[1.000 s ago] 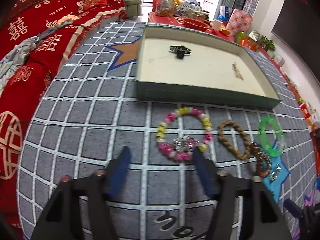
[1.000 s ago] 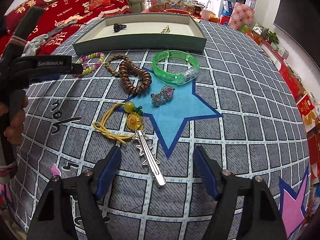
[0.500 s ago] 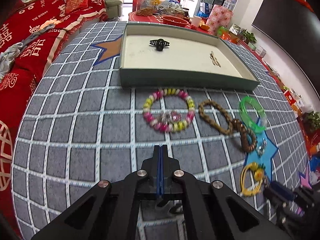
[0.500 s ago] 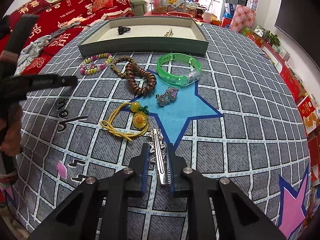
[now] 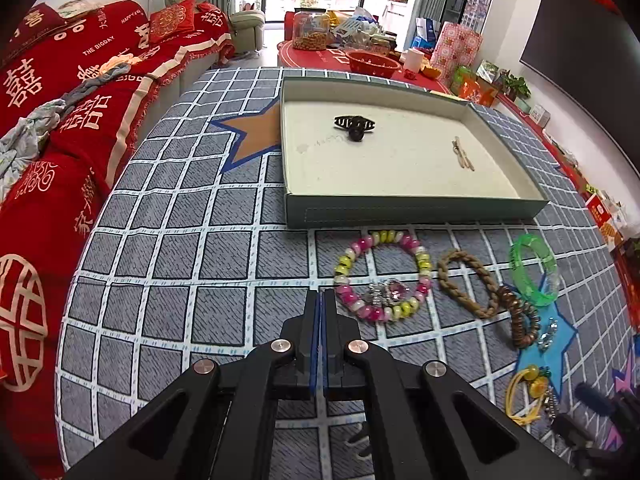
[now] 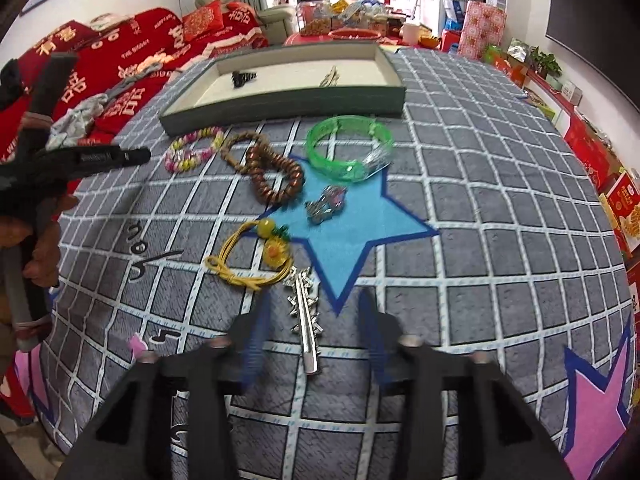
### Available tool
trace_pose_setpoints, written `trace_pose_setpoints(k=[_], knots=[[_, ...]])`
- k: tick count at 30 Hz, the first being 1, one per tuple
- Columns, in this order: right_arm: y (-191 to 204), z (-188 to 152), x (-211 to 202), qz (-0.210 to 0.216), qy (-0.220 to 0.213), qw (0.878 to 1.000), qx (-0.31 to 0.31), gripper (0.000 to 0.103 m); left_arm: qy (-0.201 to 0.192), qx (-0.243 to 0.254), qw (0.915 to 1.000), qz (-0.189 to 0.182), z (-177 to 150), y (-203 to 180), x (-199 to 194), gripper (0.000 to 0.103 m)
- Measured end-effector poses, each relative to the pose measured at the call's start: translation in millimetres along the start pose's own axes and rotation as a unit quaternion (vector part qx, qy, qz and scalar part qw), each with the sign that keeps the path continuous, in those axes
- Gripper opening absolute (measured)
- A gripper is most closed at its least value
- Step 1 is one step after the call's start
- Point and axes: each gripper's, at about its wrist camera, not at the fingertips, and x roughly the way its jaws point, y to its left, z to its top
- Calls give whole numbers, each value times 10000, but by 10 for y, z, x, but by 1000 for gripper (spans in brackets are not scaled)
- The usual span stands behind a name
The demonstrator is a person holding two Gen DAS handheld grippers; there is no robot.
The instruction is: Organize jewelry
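Note:
A green tray [image 5: 416,210] with a cream floor holds a black hair claw [image 5: 355,125] and a small gold clip [image 5: 462,154]. On the grey grid cloth lie a pink-yellow bead bracelet [image 5: 382,276], a braided tan bracelet [image 5: 466,282], a brown bead bracelet [image 6: 276,174], a green bangle [image 6: 348,148], a silver brooch [image 6: 326,204], a yellow cord charm [image 6: 256,256] and a silver hair clip [image 6: 306,316]. My left gripper [image 5: 319,300] is shut and empty, just left of the bead bracelet. My right gripper [image 6: 314,334] is open, its fingers either side of the silver hair clip.
A red sofa [image 5: 60,92] runs along the left of the table. A red table with jars and bowls [image 5: 344,52] stands behind the tray. Boxes and plants [image 6: 592,148] line the right wall. The left gripper's handle [image 6: 80,160] shows in the right wrist view.
My right gripper was shut around the silver hair clip half a second ago and has opened; the clip lies on the cloth. My left gripper stayed shut and moved left.

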Motion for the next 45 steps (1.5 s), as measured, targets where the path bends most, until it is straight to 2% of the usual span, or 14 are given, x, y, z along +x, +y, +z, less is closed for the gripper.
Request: trace_pose_setpoints(k=[7, 8, 10, 13, 16, 24, 34, 37, 39, 40, 42, 43, 44, 45], knots=[[-149, 46, -32, 85, -68, 9997, 203, 52, 70, 78, 9998, -141, 30, -8, 54, 13], [-166, 45, -36, 110, -72, 9996, 233, 52, 80, 94, 9998, -151, 37, -14, 56, 33], [-206, 43, -35, 170, -63, 9995, 271, 53, 81, 78, 9999, -121, 37, -21, 49, 103], [-210, 22, -43, 164, -58, 9995, 254, 63, -107, 269, 9995, 102, 19, -77, 103, 103], [-215, 24, -31, 177, -48, 9995, 264, 63, -151, 320, 9991, 250, 54, -91, 224, 103], [-180, -2, -5, 151, 9, 9997, 207, 63, -26, 292, 9995, -65, 398, -105, 691, 103], [-78, 2, 123, 38, 302, 9994, -193, 63, 266, 363, 9990, -31, 463, -66, 943, 84], [55, -16, 156, -302, 355, 9971, -600, 62, 234, 594, 9980, 2, 410, -102, 879, 68], [112, -26, 143, -311, 363, 9964, -699, 57, 181, 861, 9961, -8, 362, -181, 841, 48], [129, -28, 139, -287, 377, 9964, -705, 52, 167, 967, 9951, -85, 351, -219, 822, 29], [156, -35, 130, -237, 395, 9962, -733, 41, 165, 1173, 9929, -63, 325, -277, 807, 21], [174, -36, 122, -218, 388, 9963, -740, 24, 154, 1207, 9925, -78, 306, -300, 781, 22], [188, -41, 115, -234, 383, 9962, -753, 17, 146, 1195, 9927, -114, 287, -316, 755, 22], [193, -43, 112, -257, 370, 9961, -754, 17, 122, 1136, 9933, -158, 275, -308, 727, 22]])
